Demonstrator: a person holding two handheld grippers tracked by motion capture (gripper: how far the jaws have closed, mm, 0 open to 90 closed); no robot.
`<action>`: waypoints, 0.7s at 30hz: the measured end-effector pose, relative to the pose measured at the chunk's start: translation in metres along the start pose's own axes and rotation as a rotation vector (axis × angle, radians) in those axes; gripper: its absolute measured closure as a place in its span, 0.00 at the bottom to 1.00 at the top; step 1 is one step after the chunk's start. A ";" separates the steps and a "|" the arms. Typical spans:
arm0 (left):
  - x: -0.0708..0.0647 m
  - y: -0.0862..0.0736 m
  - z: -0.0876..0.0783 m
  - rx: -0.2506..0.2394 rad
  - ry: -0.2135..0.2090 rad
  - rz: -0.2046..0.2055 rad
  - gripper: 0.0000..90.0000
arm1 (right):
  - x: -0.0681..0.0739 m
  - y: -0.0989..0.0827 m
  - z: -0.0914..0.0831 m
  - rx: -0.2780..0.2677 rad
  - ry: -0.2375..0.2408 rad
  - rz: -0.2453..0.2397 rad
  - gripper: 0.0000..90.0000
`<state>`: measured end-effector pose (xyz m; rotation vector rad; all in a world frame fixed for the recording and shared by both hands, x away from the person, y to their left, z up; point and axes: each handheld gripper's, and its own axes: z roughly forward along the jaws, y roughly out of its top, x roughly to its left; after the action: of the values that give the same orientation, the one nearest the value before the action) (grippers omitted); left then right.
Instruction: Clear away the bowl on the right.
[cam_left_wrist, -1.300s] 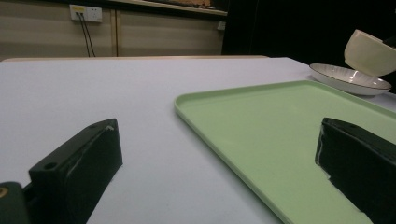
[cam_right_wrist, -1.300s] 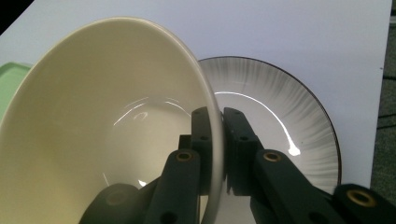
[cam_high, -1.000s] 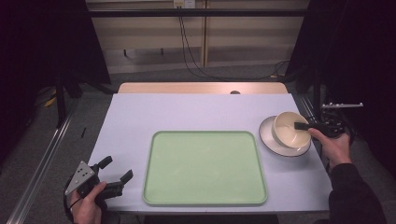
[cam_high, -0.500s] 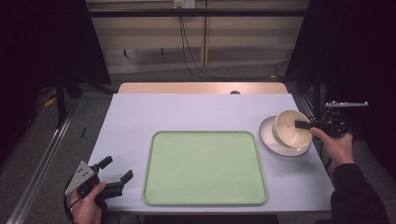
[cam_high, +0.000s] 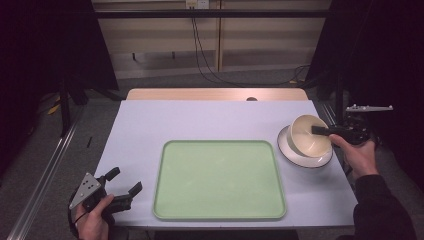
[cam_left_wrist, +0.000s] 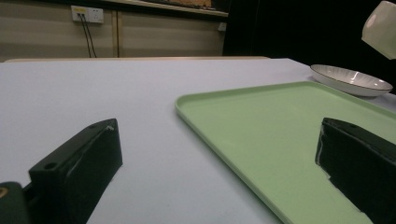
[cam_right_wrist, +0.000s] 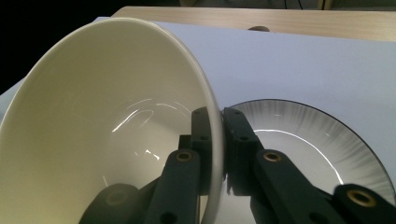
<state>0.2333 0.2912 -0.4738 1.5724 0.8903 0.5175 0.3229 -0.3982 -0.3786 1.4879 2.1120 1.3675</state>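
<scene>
The bowl (cam_high: 311, 136), cream and single, sits at the right middle of the high view, tilted and lifted just off the one plate (cam_high: 290, 150) beneath it. The right claw (cam_high: 320, 130) pinches its rim, one jaw inside, one outside. One green tray (cam_high: 218, 179) lies bare at the centre of the counter (cam_high: 200, 120). I judge the bowl is being carried off the plate, perhaps to the tray; the lift has begun, the placing is left. At the lower left of this frame, the left claw (cam_high: 122, 182) rests with its jaws spread, holding nothing.

In the left gripper view, the left claw (cam_left_wrist: 219, 154) gapes wide over the counter (cam_left_wrist: 93, 93) and the tray's near corner (cam_left_wrist: 280, 126). The plate (cam_left_wrist: 350, 79) lies at the right, with the bowl (cam_left_wrist: 380, 28) hanging clear above it in the upper right corner.

In the right gripper view, the right claw (cam_right_wrist: 217, 135) clamps the bowl's wall (cam_right_wrist: 107, 121) at frame centre; the bowl tips toward the left. The plate (cam_right_wrist: 317, 140), dark-rimmed, lies behind at the lower right.
</scene>
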 end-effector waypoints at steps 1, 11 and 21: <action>0.000 0.000 0.000 0.000 0.000 0.000 0.01 | 0.002 0.001 0.000 0.001 0.004 -0.001 0.93; 0.000 0.000 0.000 -0.001 0.002 0.005 0.01 | 0.015 0.005 0.011 0.018 0.025 -0.030 0.93; 0.000 0.001 0.000 -0.001 -0.004 0.017 0.00 | 0.029 0.009 0.025 0.047 0.044 -0.045 0.93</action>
<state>0.2336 0.2909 -0.4733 1.5804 0.8743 0.5272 0.3307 -0.3595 -0.3763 1.4310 2.2052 1.3562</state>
